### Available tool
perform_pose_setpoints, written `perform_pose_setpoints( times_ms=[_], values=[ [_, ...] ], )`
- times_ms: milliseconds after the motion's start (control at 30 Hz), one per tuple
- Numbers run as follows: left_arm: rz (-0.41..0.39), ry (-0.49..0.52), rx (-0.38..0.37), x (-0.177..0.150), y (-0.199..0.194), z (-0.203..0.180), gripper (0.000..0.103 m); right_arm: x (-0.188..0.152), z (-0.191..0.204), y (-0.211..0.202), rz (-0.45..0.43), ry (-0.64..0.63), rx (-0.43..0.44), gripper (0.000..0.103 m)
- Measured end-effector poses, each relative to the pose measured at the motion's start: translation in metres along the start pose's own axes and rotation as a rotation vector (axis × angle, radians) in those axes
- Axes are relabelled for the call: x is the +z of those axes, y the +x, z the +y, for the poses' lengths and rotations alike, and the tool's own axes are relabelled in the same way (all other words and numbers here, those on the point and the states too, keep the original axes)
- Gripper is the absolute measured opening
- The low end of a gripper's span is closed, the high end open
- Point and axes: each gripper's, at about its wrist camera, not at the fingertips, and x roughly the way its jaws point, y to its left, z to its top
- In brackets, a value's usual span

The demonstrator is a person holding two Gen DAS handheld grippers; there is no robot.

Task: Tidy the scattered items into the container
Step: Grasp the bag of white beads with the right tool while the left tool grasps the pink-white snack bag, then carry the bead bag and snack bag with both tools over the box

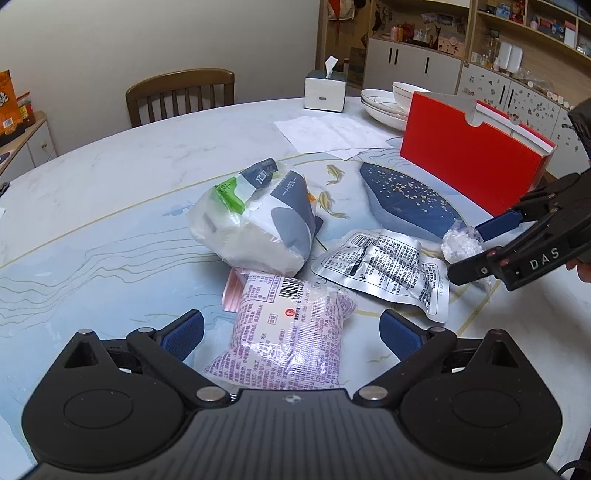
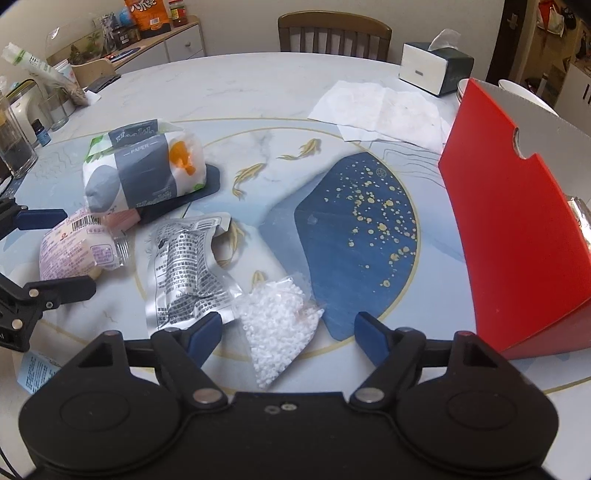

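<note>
Clear crinkled bag of white beads (image 2: 275, 317)

From my feed I see a round marble-patterned table (image 1: 110, 177) with a wooden chair (image 1: 181, 94) pushed in at its far side, against a plain pale wall (image 1: 147, 33). Open wooden shelving (image 1: 524, 26) over white cabinets (image 1: 410, 66) fills one side, and a low white sideboard (image 2: 177, 40) stands on the other.

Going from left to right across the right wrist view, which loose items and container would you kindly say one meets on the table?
Pink snack bag → silver foil pouch → bag of white beads → red box.
</note>
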Motion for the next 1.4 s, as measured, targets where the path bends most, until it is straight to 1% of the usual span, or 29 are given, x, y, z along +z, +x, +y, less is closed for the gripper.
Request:
perform_pose_setpoints(
  times_ms=[100, 167, 200, 267, 333, 400, 433, 500, 667, 833, 967, 1233, 1400],
  values=[
    [0.002, -0.002, 0.001, 0.000, 0.001, -0.001, 0.096, 0.000, -0.001, 0.002, 0.010, 0.010, 0.011, 0.069],
    [0.005, -0.005, -0.001, 0.001, 0.002, -0.001, 0.089, 0.000, -0.001, 0.003, 0.010, 0.010, 0.016, 0.068],
    [0.006, -0.006, 0.000, 0.001, 0.002, -0.001, 0.088, 0.000, -0.001, 0.003, 0.010, 0.007, 0.016, 0.065],
    [0.008, -0.008, 0.001, 0.001, 0.002, -0.001, 0.081, 0.001, -0.001, 0.002, 0.011, 0.003, 0.022, 0.060],
    [0.008, -0.012, 0.005, 0.000, 0.001, 0.000, 0.076, 0.002, -0.002, 0.001, 0.012, 0.005, 0.030, 0.053],
    [0.009, -0.012, 0.015, 0.000, 0.001, -0.001, 0.074, 0.003, -0.002, 0.001, 0.014, 0.008, 0.030, 0.052],
    [0.008, -0.011, 0.020, 0.000, 0.001, -0.001, 0.069, 0.003, -0.002, 0.000, 0.014, 0.006, 0.029, 0.051],
    [0.010, -0.007, 0.033, -0.002, 0.001, -0.001, 0.066, 0.003, -0.002, 0.000, 0.016, 0.002, 0.029, 0.049],
    [0.010, -0.011, 0.035, -0.001, -0.001, -0.001, 0.055, 0.003, -0.003, -0.002, 0.016, 0.004, 0.022, 0.043],
    [0.016, -0.018, 0.035, -0.001, -0.003, -0.003, 0.053, 0.003, -0.007, -0.006, 0.015, 0.010, 0.022, 0.039],
    [0.023, -0.032, 0.026, -0.002, -0.007, -0.005, 0.052, 0.001, -0.011, -0.012, 0.010, 0.019, 0.023, 0.038],
    [0.010, -0.064, 0.019, 0.002, -0.020, -0.010, 0.052, 0.000, -0.019, -0.025, -0.006, 0.037, 0.031, 0.037],
    [0.008, -0.068, 0.001, 0.006, -0.028, -0.017, 0.052, -0.002, -0.020, -0.036, -0.017, 0.042, 0.041, 0.037]
  ],
)
